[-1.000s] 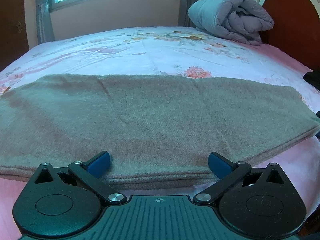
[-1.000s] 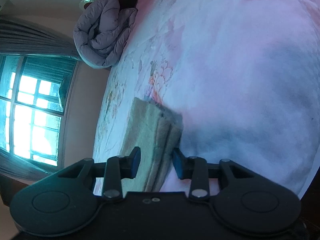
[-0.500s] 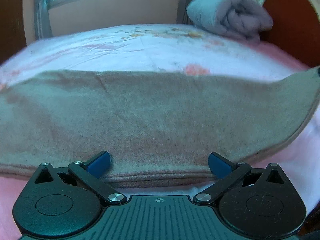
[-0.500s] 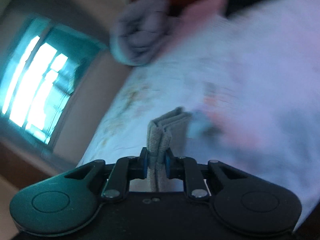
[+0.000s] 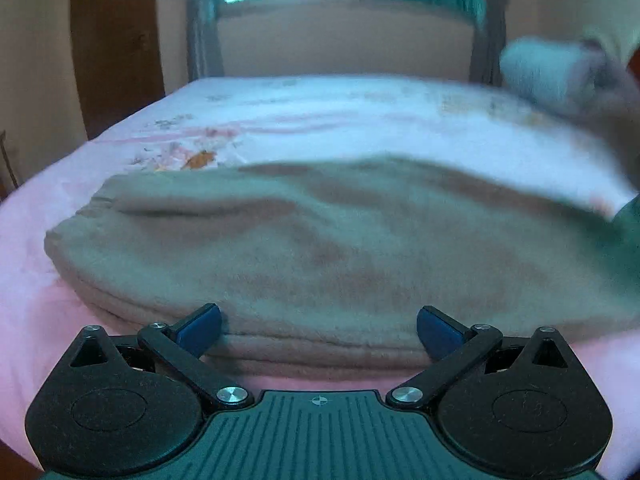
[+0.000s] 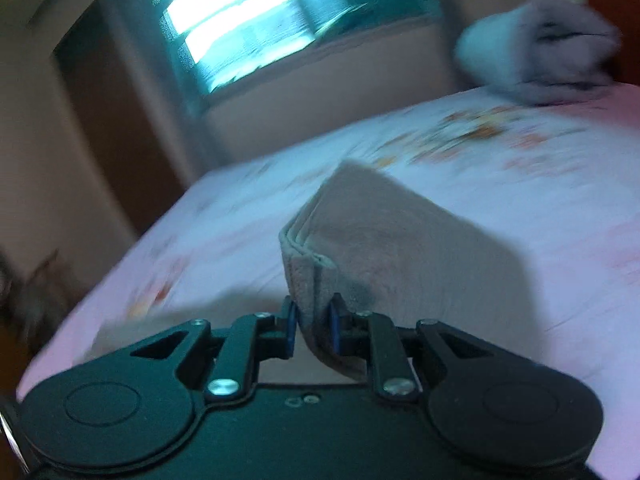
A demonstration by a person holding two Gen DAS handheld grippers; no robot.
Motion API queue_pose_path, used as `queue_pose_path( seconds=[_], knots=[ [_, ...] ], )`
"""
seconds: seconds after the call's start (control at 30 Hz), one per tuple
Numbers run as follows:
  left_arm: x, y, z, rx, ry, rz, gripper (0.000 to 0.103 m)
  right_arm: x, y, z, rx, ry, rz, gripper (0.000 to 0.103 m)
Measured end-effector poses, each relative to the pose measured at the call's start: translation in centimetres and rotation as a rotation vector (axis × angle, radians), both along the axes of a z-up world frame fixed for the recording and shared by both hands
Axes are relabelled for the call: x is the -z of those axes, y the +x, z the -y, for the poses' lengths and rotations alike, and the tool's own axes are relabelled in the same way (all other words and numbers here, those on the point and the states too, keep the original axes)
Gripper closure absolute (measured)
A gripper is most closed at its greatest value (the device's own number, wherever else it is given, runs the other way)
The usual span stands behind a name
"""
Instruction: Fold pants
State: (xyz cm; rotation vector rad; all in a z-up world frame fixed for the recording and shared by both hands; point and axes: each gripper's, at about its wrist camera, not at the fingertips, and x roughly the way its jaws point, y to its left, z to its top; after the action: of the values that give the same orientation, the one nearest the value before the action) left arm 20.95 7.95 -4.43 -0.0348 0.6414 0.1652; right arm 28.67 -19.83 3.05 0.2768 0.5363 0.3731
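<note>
Brown fleece pants (image 5: 328,256) lie across the middle of the frame on the pink bed (image 5: 360,120). A second ago the right gripper (image 6: 314,326) was loose beside one end; its jaws have just closed, pinching that end, which now lifts up, so the fold has probably started. The left gripper (image 5: 318,324) gapes wide, holding nothing

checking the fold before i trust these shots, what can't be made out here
- Left wrist view: the far right end of the pants is smeared by motion blur and cut off by the frame edge.
- Left wrist view: the grey bundle at the headboard end is too blurred to identify.
- Right wrist view: the right gripper is shut on the pants' hem, but the gripper body hides the cloth hanging below.
- Right wrist view: the open left gripper is out of frame.
</note>
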Motion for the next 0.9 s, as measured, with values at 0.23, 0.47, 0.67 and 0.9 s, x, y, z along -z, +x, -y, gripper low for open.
queue_pose_path(
  seconds=[0.23,0.47,0.67,0.9],
  knots=[
    [0.1,-2.6,-2.9,-0.072,-0.15,0.038,0.0,4.3,-2.6,-8.2,-0.306,-0.01,-0.055,0.085],
    [-0.7,-2.5,-0.8,0.044,-0.316,0.117,0.0,2.8,-2.8,1.7,-0.008,0.054,-0.088,0.082],
    [0.7,1.2,3.7,0.145,-0.359,-0.052,0.05,3.6,-4.0,7.7,0.171,0.091,-0.13,0.074],
    [2.1,2.7,2.7,0.062,-0.571,-0.092,0.05,4.6,-5.2,10.6,0.217,0.12,-0.116,0.062]
  ],
)
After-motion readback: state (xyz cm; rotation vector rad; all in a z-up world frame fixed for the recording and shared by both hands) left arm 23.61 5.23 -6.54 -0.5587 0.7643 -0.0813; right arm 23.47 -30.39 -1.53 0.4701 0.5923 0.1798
